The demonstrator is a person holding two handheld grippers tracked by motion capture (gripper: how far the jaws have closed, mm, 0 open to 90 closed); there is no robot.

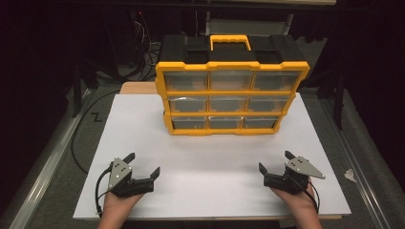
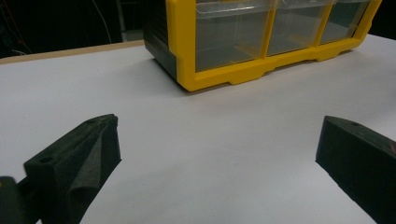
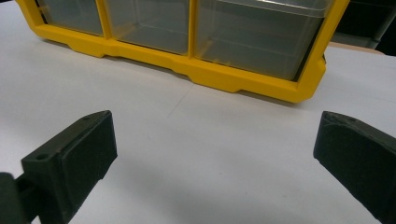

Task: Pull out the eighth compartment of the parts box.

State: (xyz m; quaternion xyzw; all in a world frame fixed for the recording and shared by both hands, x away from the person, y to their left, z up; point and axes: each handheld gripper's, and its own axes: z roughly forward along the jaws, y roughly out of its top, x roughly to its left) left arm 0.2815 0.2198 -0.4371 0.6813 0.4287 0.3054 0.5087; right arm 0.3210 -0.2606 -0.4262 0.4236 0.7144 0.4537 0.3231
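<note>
**Drawer cabinet stands untouched, both grippers wide open at the near edge**

A yellow-framed plastic organiser cabinet (image 1: 231, 93) with a black body stands upright at the far middle of the white tabletop board (image 1: 210, 191). Its front faces the person and holds nine clear plastic drawers (image 1: 226, 102) in three rows of three, all pushed in. A yellow carry handle (image 1: 230, 41) sits on top of the black casing. In the left gripper view the cabinet's lower corner (image 2: 187, 79) rests flat on the board, and in the right gripper view the bottom row of drawers (image 3: 154, 25) shows from low down, the yellow base frame touching the white surface.

Well apart from the cabinet, near the board's front edge, the left gripper (image 1: 143, 164) is held low over the board by a hand coming in from the bottom. Its two black jaws stand wide apart with nothing between them, and they point roughly toward the cabinet. The right gripper (image 1: 275, 161) sits at the opposite side, also low, its jaws spread wide and empty, a grey three-cornered plate (image 1: 304, 168) on its top.

Beyond the board lies dark floor with black cables (image 1: 79, 138) trailing at the left.
</note>
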